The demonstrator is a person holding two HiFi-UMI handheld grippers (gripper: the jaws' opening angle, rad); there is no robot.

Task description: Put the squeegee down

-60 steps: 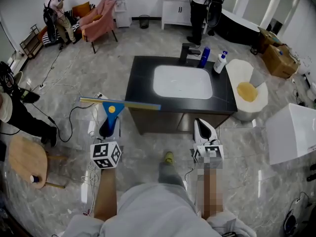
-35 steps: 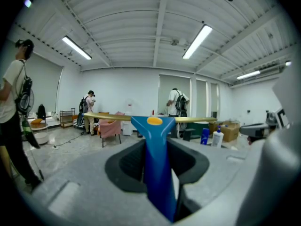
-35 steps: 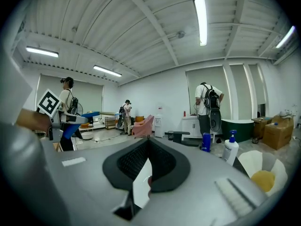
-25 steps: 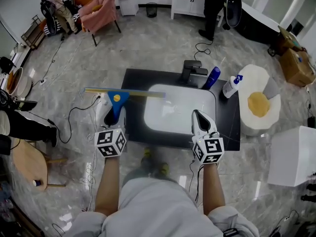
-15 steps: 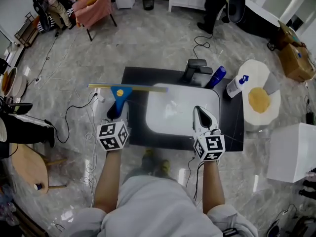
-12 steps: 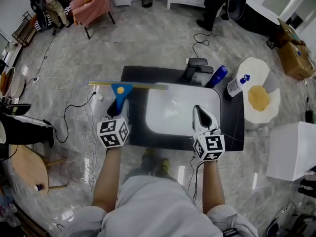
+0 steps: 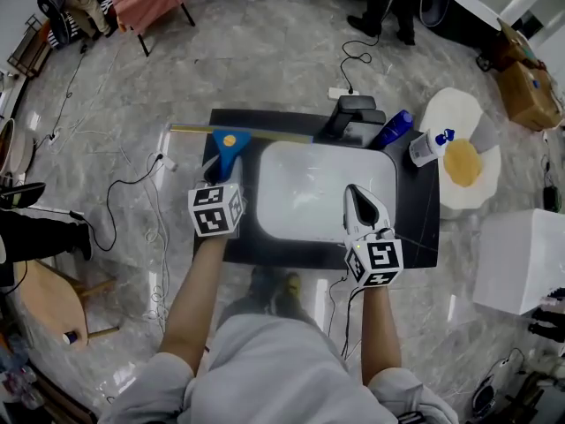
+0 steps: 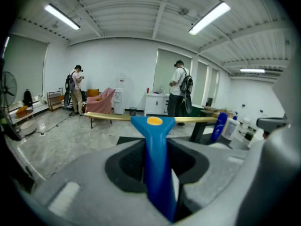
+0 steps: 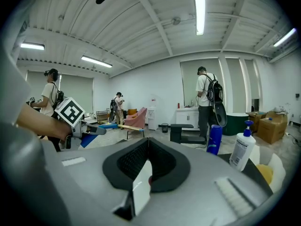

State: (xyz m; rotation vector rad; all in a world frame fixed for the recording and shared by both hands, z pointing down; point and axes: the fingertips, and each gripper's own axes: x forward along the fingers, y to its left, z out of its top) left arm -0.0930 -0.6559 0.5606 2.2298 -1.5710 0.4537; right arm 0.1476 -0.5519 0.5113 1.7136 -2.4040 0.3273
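Set-down looks like the step in hand, judged from how things lie: the tool is over the counter but not yet let go.

At centre left of the head view, the left gripper (image 7: 214, 173) has its jaws clamped on the blue handle of the squeegee (image 7: 231, 140). That gripper's own view shows the handle running straight up between the dark pads, which press on it from both sides. The brass-coloured blade runs crosswise at the handle's far end. It sits over the far left corner of the black counter (image 7: 415, 210), just left of the white basin (image 7: 318, 193). Whether the blade already rests on the counter or hangs just above it cannot be told.

The next move probably calls for lowering the blade and handle onto the bare strip of counter left of the basin. The jaws would part only once the tool is supported, so it does not tip off the edge.

Right of centre, the right gripper (image 7: 356, 198) is over the near right rim of the basin, jaws pressed together with nothing between them.

Farther right, near the tap, stand a blue bottle (image 7: 394, 129) and a white pump bottle (image 7: 427, 147), well apart from the squeegee.
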